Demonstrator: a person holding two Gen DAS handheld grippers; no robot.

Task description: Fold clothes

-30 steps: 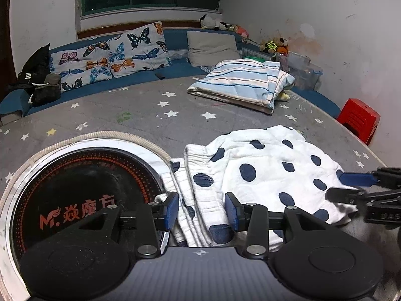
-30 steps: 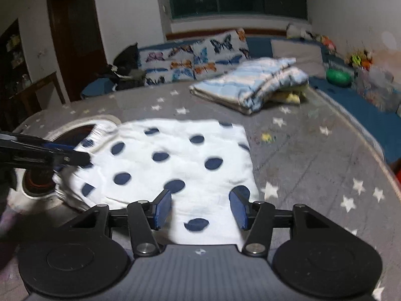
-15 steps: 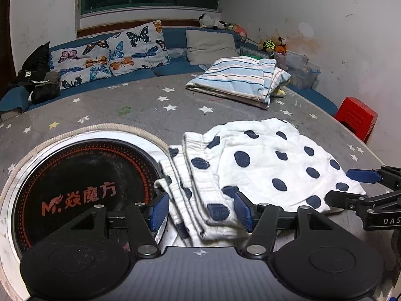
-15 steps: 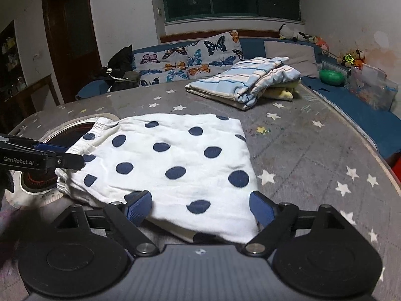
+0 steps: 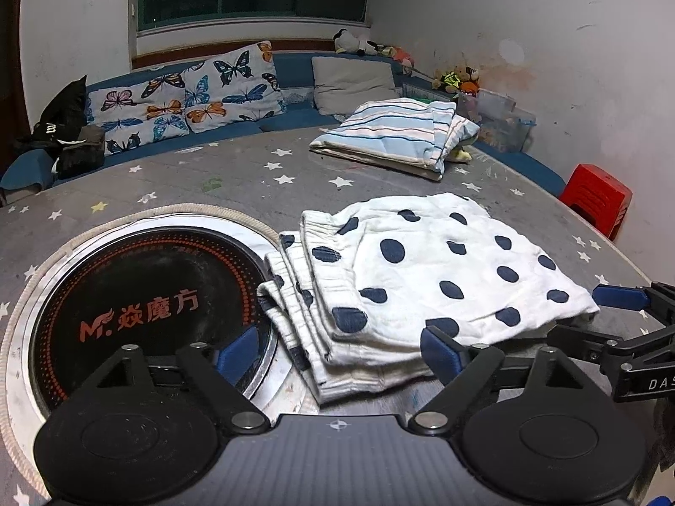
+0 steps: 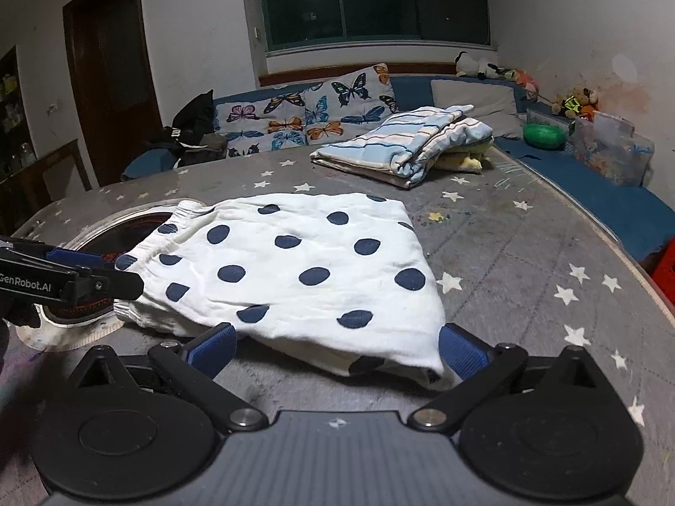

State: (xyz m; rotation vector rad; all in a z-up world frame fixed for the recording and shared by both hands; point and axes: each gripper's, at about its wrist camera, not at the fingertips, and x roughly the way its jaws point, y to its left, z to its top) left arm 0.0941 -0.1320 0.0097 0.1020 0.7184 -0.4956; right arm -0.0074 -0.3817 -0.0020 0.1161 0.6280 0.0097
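Two grippers sit at the near edge of a folded white garment with navy polka dots point(image 5: 426, 270), and both stand wide apart with nothing between their blue pads. The left gripper point(image 5: 337, 356) straddles the garment's stacked waistband end, its left pad over the rim of the round induction cooktop point(image 5: 139, 295). The right gripper point(image 6: 337, 348) frames the opposite near corner of the same garment point(image 6: 295, 270), whose folded edge lies just ahead of the pads.

Each gripper shows in the other's view: the side of the left one reads "GenRobot.AI", and the right one shows the letters "DAS" before the frame cuts them off. The cooktop's black glass carries an orange logo, "M." followed by Chinese characters, inside a ring of orange dots.

The garment lies flat on the grey star-printed table cover point(image 5: 253, 177), its waistband end overlapping the cooktop rim. Farther back on the table rests a folded blue-and-white striped blanket point(image 5: 396, 139). Against the wall, a clear plastic storage bin point(image 6: 611, 147) holds small items too blurred to identify, beside a green bowl-like object point(image 6: 544, 135). Butterfly-print cushions point(image 5: 185, 97) line the blue bench, and a red plastic stool point(image 5: 599, 198) stands past the table edge.
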